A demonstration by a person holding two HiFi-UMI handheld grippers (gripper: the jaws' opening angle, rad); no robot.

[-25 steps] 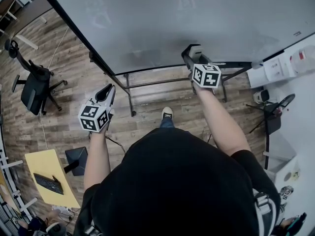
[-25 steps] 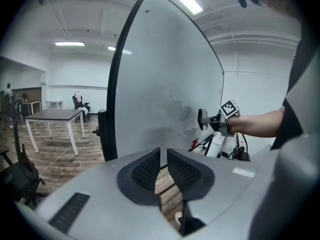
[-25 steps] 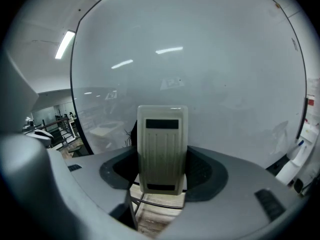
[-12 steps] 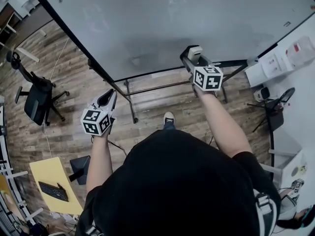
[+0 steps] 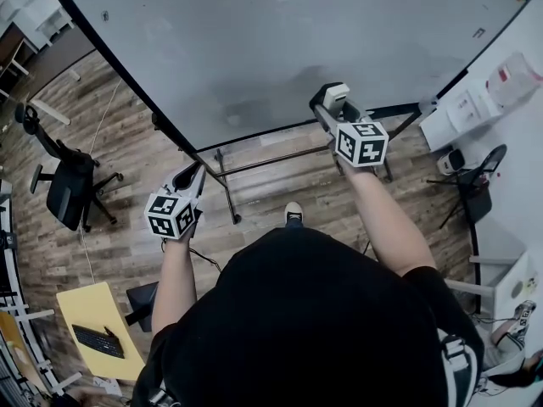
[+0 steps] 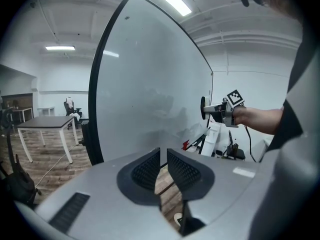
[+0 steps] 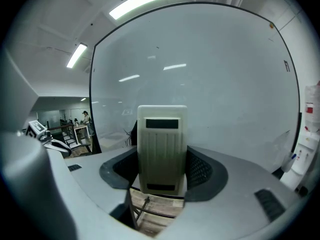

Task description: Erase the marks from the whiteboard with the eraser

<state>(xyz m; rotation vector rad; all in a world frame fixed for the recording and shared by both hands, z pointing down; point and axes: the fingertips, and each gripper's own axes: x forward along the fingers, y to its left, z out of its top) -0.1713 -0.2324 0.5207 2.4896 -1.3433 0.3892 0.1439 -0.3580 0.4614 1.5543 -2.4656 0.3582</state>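
Office: whiteboard (image 5: 280, 49), swivel chair (image 5: 68, 189), desk (image 5: 85, 305), keyboard (image 5: 99, 341)

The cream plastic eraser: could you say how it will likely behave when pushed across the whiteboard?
The cream ribbed plastic eraser looks like a rigid moulded shell, so it should hardly flex. It sits clamped between the right gripper's jaws, filling the gap, so slipping seems unlikely.

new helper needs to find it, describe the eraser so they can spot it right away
Start at the big whiteboard that fills the top of the head view. Near its lower edge the right gripper is shut on the eraser. It is a pale, ribbed, upright block with a dark strip near its top; the left gripper nearby holds nothing.
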